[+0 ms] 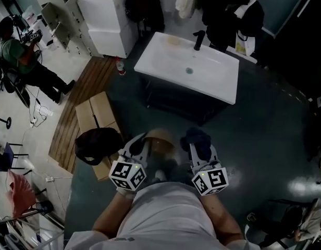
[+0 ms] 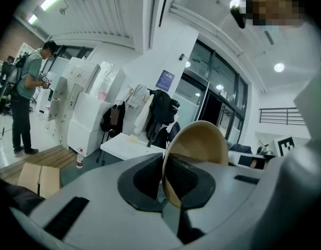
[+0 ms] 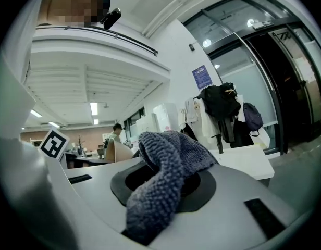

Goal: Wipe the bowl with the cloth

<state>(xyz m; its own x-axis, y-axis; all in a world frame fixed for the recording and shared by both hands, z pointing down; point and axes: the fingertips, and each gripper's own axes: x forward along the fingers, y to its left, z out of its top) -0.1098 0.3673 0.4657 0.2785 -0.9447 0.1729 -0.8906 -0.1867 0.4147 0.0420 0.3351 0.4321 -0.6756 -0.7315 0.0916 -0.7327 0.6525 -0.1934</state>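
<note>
My left claw [image 2: 163, 180] is pinching the bowl [image 2: 200, 144] by its rim and my right claw [image 3: 163, 181] is clamping the cloth [image 3: 159, 155]. I'm thinking firm circles inside would wipe best.

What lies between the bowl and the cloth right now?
Nothing: in the head view only bare dark floor shows in the gap between the bowl, in the left gripper, and the cloth, in the right gripper.

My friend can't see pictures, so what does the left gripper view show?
The left gripper pinches the rim of a round tan bowl between its dark pads. Behind it stand a white basin table, dark coats hanging, and a person in a green shirt at far left.
</note>
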